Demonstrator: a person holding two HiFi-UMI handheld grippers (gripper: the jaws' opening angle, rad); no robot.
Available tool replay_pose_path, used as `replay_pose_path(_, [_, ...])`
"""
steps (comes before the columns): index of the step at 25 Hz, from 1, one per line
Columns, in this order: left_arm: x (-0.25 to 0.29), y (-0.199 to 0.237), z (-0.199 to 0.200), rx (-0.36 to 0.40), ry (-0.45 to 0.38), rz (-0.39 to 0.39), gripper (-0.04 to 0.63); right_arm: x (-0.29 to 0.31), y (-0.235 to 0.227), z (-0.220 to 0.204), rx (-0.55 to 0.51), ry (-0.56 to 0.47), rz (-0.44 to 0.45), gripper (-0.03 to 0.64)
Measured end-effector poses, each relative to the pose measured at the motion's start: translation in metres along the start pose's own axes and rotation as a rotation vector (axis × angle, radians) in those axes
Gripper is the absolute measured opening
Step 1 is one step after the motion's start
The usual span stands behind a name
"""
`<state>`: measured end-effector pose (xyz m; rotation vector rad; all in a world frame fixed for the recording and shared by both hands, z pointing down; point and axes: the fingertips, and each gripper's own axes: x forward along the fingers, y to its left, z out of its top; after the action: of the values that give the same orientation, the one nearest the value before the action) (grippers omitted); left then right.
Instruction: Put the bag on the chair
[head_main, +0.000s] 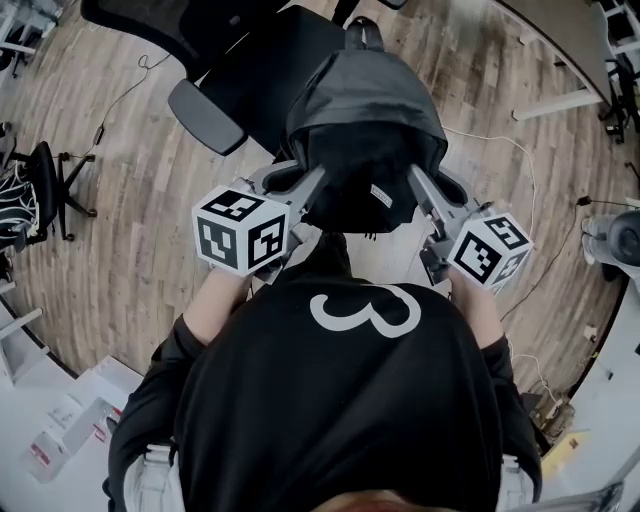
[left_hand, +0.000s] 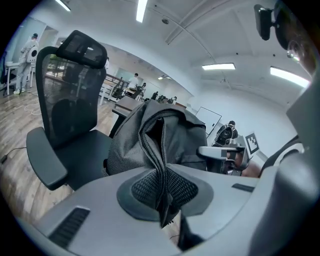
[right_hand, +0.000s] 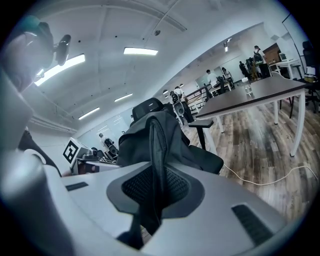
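Note:
A dark grey backpack (head_main: 365, 120) hangs in the air just in front of the black office chair (head_main: 250, 70), whose seat lies beyond and to the left of it. My left gripper (head_main: 305, 200) is shut on a fold of the bag (left_hand: 160, 150) along its zipper edge. My right gripper (head_main: 420, 195) is shut on the bag's other side, pinching a strap or seam (right_hand: 157, 165). In the left gripper view the chair (left_hand: 70, 130) stands left of the bag with its mesh back upright. Behind the bag, the chair's seat (right_hand: 207, 155) appears in the right gripper view.
Wooden floor (head_main: 140, 230) surrounds the chair. A white cable (head_main: 500, 145) trails on the floor to the right. A long table (right_hand: 250, 95) stands to the right in the right gripper view. Another black chair (head_main: 45, 180) sits at the far left. People stand in the distance.

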<state>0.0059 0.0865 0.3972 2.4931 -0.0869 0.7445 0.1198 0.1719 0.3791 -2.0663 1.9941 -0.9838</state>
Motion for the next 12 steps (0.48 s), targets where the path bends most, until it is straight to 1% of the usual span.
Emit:
replay_pose_path(6, [0.008, 0.036, 0.032, -0.025, -0.009, 0.016, 0.044, 0.048, -0.007, 0.032, -0.027, 0.029, 0.021, 0.058])
replay_pose_path(12, [0.009, 0.065, 0.061, -0.053, -0.047, 0.026, 0.044, 0.085, -0.009, 0.058, -0.051, 0.053, 0.048, 0.058])
